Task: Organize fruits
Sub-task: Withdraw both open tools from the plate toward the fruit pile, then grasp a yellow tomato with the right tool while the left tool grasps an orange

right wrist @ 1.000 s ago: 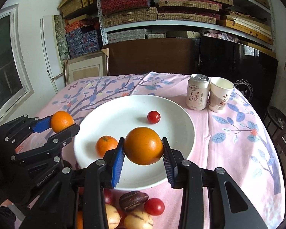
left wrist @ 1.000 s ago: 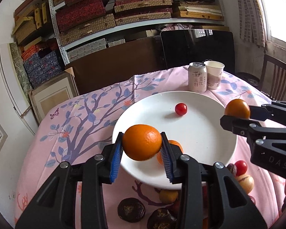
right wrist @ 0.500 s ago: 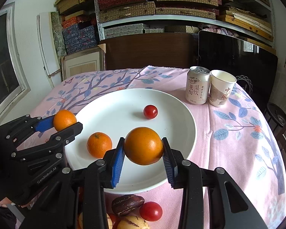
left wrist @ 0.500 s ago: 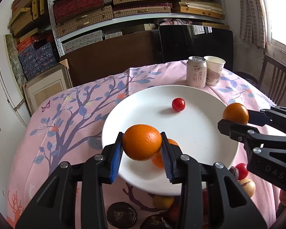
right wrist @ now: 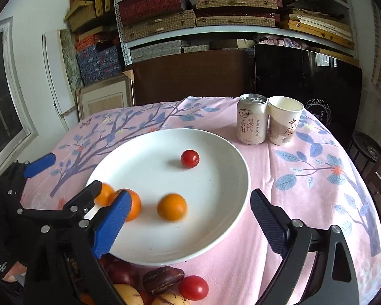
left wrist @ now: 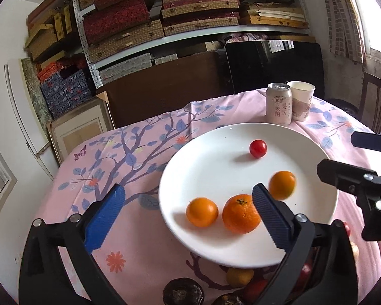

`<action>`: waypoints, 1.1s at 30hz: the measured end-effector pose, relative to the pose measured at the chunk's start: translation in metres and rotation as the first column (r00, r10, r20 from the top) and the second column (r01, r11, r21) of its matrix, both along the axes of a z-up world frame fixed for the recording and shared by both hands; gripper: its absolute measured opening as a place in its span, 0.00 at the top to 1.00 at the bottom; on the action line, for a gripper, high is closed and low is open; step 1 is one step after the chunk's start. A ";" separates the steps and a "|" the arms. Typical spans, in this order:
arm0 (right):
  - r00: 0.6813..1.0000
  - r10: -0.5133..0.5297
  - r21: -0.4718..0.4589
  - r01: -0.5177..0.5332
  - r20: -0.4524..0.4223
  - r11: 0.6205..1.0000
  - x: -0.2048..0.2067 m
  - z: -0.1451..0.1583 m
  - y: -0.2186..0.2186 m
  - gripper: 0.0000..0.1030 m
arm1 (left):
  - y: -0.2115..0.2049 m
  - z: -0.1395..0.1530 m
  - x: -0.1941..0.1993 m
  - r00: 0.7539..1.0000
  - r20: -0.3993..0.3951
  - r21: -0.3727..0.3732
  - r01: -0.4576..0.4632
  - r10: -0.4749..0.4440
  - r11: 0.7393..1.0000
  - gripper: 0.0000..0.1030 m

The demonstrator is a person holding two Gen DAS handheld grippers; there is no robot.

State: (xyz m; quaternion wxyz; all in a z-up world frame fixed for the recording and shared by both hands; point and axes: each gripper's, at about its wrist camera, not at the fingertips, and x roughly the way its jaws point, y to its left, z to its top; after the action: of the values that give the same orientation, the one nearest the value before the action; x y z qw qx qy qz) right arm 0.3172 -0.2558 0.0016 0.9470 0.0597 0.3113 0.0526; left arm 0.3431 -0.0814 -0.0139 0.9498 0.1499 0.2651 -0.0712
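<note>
Left wrist view
Left tool: your jaws are spread wide and empty; half a second ago they pinched an orange.
Released orange: it now lies on the white plate at 7 o'clock, just beside the stemmed orange.
Blurred orange: at 4 o'clock on the plate, seemingly rolling.
Cherry tomato: unmoved, near 1 o'clock.

Right wrist view
Right tool: also spread and empty; its orange has dropped to the plate at 6 o'clock, motion-blurred.
Left tool: open at the plate's 9 o'clock edge.
Remaining fruit: a pile sits on the desk below the plate.
Meaning: both oranges are delivered; you can likely turn to the pile next.
</note>
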 end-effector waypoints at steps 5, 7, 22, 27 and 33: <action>1.000 0.007 0.002 -0.007 0.003 1.000 -0.002 0.004 0.000 0.04 | -0.004 0.005 -0.007 0.999 -0.015 -0.015 0.035 -0.036 0.999 0.05; 1.000 0.009 -0.010 -0.009 0.005 1.000 -0.004 0.006 0.002 0.04 | -0.005 0.005 -0.008 0.998 -0.032 -0.019 0.046 -0.047 0.999 0.05; 0.988 0.104 -0.115 -0.117 -0.111 0.986 -0.118 -0.005 0.027 0.04 | 0.102 0.000 -0.108 0.988 -0.152 -0.127 -0.057 0.038 0.990 0.04; 0.972 0.138 -0.184 -0.173 -0.189 0.968 -0.142 -0.033 0.058 0.33 | 0.089 -0.025 -0.122 0.978 -0.200 -0.111 0.034 -0.056 0.993 0.04; 0.976 0.137 -0.119 -0.158 -0.171 0.980 -0.144 -0.047 0.064 0.41 | 0.075 -0.051 -0.112 0.955 -0.281 -0.104 0.066 -0.093 0.992 0.04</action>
State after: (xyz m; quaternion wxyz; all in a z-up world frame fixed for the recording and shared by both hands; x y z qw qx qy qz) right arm 0.1731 -0.1923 -0.0449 0.9138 -0.0222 0.3937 0.0971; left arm 0.2306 -0.0067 -0.0652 0.9040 0.1041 0.3894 -0.1425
